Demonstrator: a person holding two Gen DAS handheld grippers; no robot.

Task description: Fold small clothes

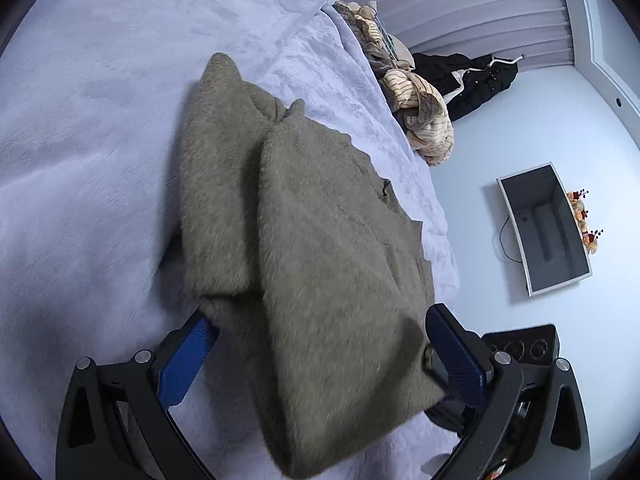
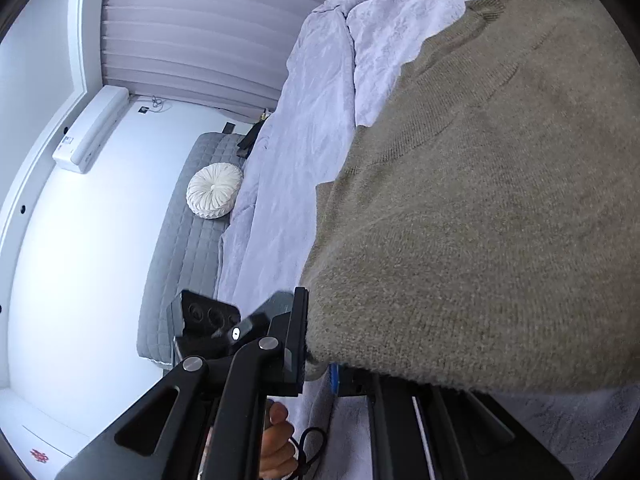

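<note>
bedspread [image 1: 100, 120] lavender plush | sweater [image 1: 320, 260] lying on it | left claw [image 1: 320, 356] apart | right claw [image 2: 320, 360] clamped on sweater

Brightness: both views well lit, cool and bluish, soft and even.
Shadows: faint ones on the bed cover [image 1: 100, 140] along the left edge of the olive sweater [image 1: 312, 240]; darker under its near fold.
Glare: none strong (the pale wall [image 2: 80, 260] reads nearly blown out).
Blur: sweater knit soft and smeared close to the right-wrist lens; the left gripper's fingers [image 1: 188, 364] stay sharp.
Distortion: heavy fisheye bending, black vignette in the corners.
</note>
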